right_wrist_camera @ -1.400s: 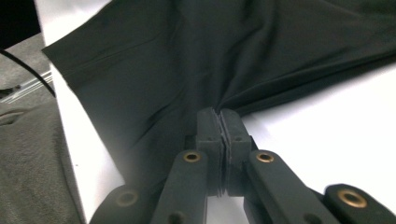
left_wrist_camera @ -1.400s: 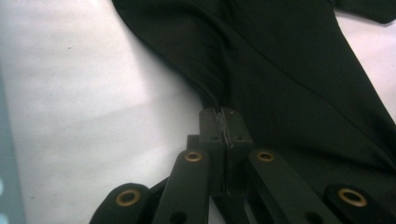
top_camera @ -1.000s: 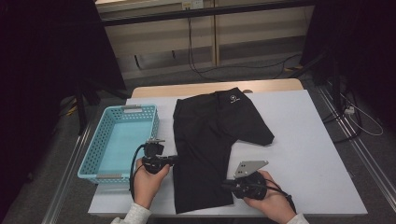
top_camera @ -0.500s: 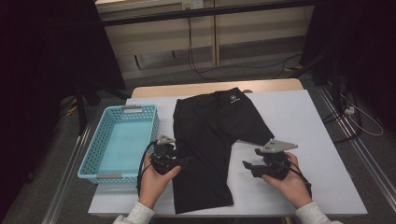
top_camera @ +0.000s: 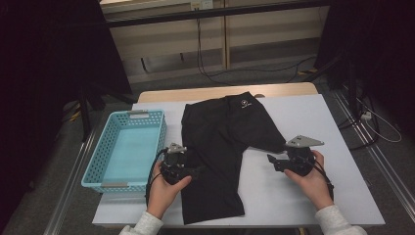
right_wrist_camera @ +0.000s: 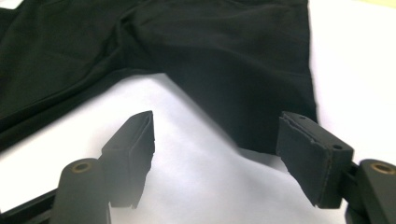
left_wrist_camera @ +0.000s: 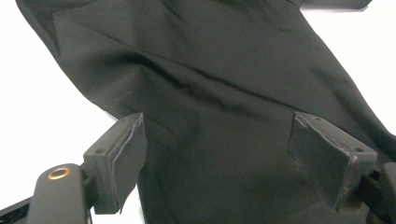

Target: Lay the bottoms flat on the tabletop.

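A pair of black shorts (top_camera: 220, 142) lies flat on the white table (top_camera: 318, 112), waistband at the far side, legs toward me. My left gripper (top_camera: 199, 170) rests at the left edge of the long near leg. Its jaws have just been opening and stand open over the black cloth (left_wrist_camera: 210, 70) without pinching it (left_wrist_camera: 217, 140). My right gripper (top_camera: 270, 160) sits on the bare table to the right, pointing at the hem of the short right leg (right_wrist_camera: 210, 42). Its jaws have also just been opening and stand open (right_wrist_camera: 217, 128) with only white table between them.
A light blue plastic basket (top_camera: 98, 166) stands empty at the table's left, close beside my left hand. Bare white table lies right of the shorts and between the two legs. Beyond the table's far edge are a wooden strip, cables and dark floor.
My right gripper has moved from the near hem of the long leg out to the right, beside the short leg. Both grippers' jaws have opened. The left hand has barely moved.
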The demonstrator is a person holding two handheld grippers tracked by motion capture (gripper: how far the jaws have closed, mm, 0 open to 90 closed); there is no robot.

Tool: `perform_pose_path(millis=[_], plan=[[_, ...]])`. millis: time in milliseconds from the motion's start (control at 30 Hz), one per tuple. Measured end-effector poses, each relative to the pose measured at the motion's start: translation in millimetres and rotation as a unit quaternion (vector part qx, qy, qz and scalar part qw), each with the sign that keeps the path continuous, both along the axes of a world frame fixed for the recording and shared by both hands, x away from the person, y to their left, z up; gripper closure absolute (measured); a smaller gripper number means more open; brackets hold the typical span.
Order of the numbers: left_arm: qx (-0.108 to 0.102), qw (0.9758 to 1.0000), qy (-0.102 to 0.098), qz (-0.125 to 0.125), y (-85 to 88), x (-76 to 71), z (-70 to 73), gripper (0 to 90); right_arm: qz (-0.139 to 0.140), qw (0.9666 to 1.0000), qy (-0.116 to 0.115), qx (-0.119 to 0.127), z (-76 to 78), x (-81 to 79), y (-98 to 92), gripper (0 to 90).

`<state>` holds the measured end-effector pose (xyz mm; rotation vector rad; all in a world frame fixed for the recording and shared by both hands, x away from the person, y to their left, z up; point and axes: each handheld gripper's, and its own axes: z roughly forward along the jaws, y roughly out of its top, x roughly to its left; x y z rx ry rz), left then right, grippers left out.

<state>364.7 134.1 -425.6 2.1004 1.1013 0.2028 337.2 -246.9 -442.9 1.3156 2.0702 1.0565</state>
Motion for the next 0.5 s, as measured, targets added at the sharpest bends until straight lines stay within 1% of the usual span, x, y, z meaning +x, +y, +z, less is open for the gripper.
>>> perform_pose_path(millis=[67,100,133,200,333,400,500], plan=[[-0.003,1.0000,0.002,0.001,-0.8,-0.1,-1.0,19.2,0.002,1.0000,-0.002,-0.001,0.1,1.6,-1.8,34.7],[0.002,1.0000,0.001,-0.002,-0.9,0.4,-1.5,19.2,0.004,1.0000,-0.005,-0.002,0.0,2.8,-2.3,37.9],[0.001,1.0000,0.003,-0.002,-1.4,0.1,-2.0,19.2,0.004,1.0000,-0.005,-0.007,-0.1,4.4,-2.9,39.6],[0.001,1.0000,0.002,0.000,-2.6,-0.4,-3.0,19.0,-0.004,0.9999,-0.002,-0.015,-1.1,9.5,-4.5,41.0],[0.006,0.9999,0.006,-0.006,-3.8,-0.6,-4.2,18.7,-0.001,0.9998,0.013,-0.011,-6.4,21.7,-7.0,45.5],[0.006,0.9999,0.010,-0.007,-4.8,-0.8,-5.3,18.5,0.003,0.9995,0.023,-0.023,-9.2,27.9,-6.1,49.4],[0.006,0.9999,0.010,-0.009,-5.4,-1.0,-6.2,18.5,0.000,0.9992,0.027,-0.028,-11.8,37.2,-5.1,50.2]])
